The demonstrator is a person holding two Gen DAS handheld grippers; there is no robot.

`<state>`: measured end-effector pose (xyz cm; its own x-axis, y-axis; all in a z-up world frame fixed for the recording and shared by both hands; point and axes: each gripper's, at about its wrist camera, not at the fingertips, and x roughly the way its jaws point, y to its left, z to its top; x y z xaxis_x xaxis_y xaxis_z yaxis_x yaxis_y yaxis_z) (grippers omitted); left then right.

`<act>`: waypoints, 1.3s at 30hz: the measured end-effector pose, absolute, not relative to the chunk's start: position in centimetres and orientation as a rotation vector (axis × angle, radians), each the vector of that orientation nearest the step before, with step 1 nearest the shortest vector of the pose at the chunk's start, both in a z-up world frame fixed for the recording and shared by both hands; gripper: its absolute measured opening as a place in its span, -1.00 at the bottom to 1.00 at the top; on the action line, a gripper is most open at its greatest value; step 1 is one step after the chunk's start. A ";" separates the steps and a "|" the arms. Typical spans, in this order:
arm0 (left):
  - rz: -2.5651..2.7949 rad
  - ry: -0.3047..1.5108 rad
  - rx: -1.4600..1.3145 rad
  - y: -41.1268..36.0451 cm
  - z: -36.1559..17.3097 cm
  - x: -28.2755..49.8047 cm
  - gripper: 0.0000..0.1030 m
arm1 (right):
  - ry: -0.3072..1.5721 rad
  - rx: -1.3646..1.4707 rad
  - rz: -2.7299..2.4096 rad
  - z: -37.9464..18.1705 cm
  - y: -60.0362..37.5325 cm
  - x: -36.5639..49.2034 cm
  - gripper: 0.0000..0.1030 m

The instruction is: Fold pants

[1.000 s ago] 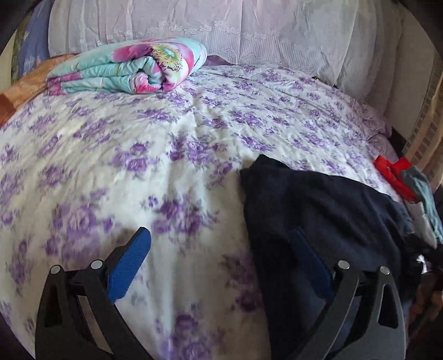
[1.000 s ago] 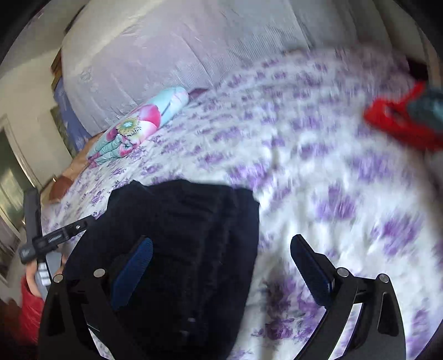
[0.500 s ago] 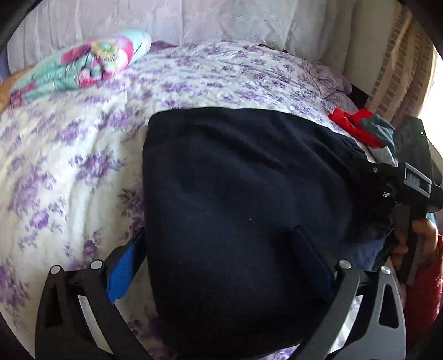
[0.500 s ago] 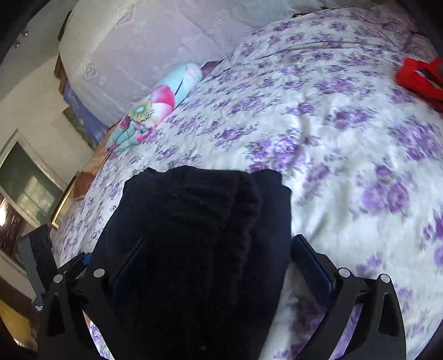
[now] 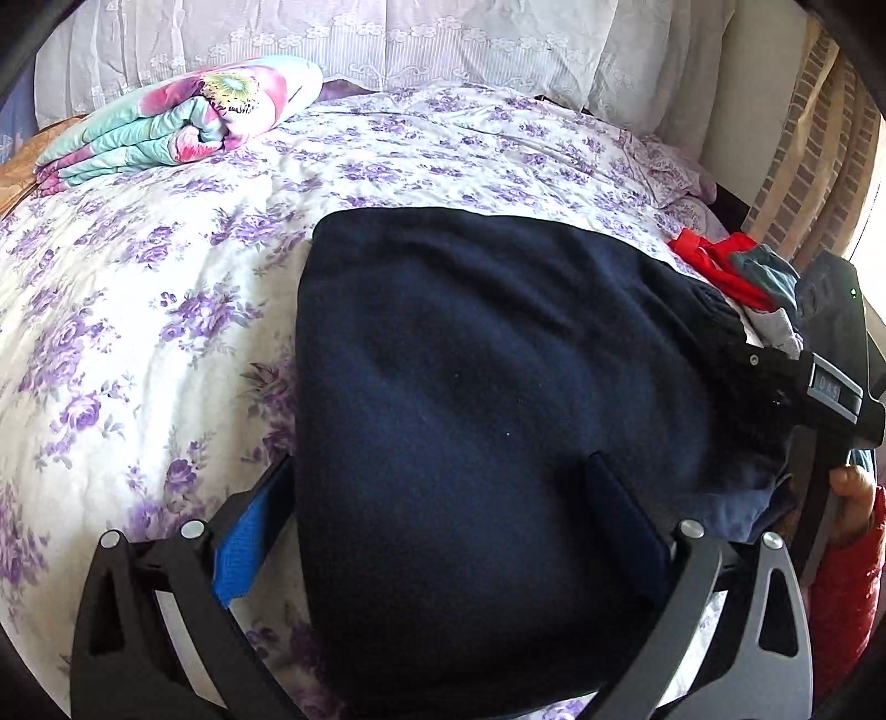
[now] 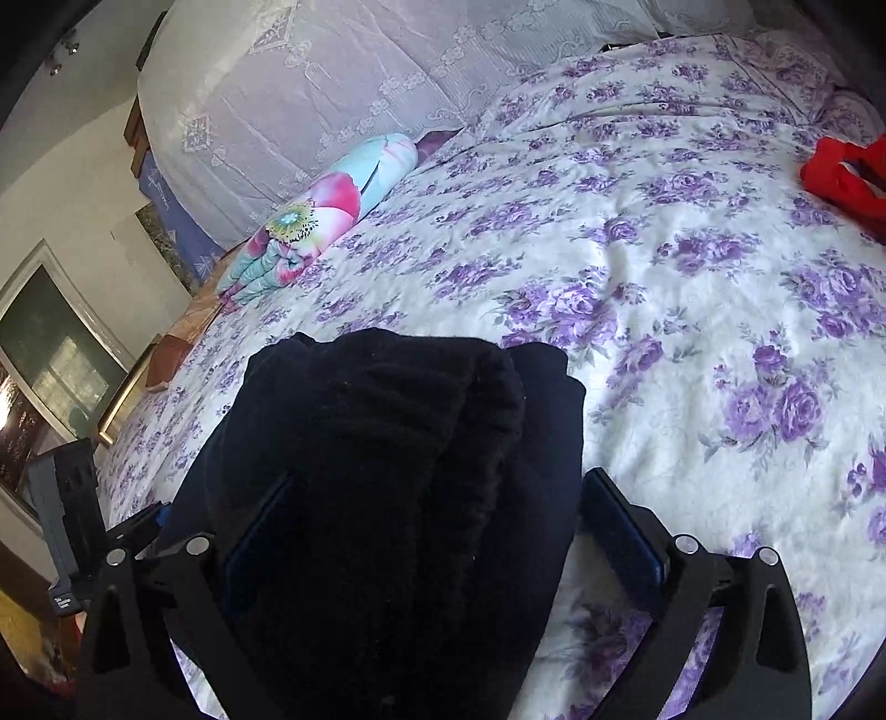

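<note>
Both claws stand wide apart. The left claw (image 5: 437, 531) straddles one pair of dark pants (image 5: 487, 399); the right claw (image 6: 437, 531) straddles their bunched end. The pants lie on a bed (image 5: 166, 288) with a purple-flowered sheet. Farther off are one folded flowered blanket (image 5: 183, 122), red clothes (image 5: 720, 266), lace-covered pillows (image 5: 387, 39) and a brick wall (image 5: 814, 149).

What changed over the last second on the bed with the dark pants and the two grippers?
Both hand-held grippers closed in on the navy pants: left hand-held gripper and right hand-held gripper now straddle opposite ends, jaws open. Pants, rolled floral quilt and red clothing stayed put.
</note>
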<state>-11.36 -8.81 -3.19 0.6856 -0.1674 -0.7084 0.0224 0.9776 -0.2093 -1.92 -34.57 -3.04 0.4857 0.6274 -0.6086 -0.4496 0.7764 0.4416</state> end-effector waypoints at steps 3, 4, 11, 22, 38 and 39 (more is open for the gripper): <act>-0.108 0.811 -0.194 -8.7 -3.2 -11.3 0.92 | 0.836 0.237 0.663 -3.0 -34.6 -2.0 0.93; -0.108 0.811 -0.196 -8.7 -3.2 -11.3 0.92 | 0.837 0.240 0.665 -3.1 -34.6 -2.0 0.93; -0.151 0.828 -0.279 -7.8 -3.6 -11.6 0.92 | 0.839 0.281 0.681 -3.2 -35.1 -2.1 0.93; -0.227 0.832 -0.215 -9.0 -2.3 -11.8 0.41 | 0.866 0.229 0.784 -2.7 -33.7 -2.0 0.79; -0.340 0.710 -0.173 -7.8 4.9 -9.4 -0.42 | 0.772 0.311 0.901 3.5 -35.5 -0.7 -0.15; -0.337 0.693 -0.154 -7.8 5.7 -8.9 -0.42 | 0.757 0.296 0.903 4.5 -35.3 -0.1 -0.15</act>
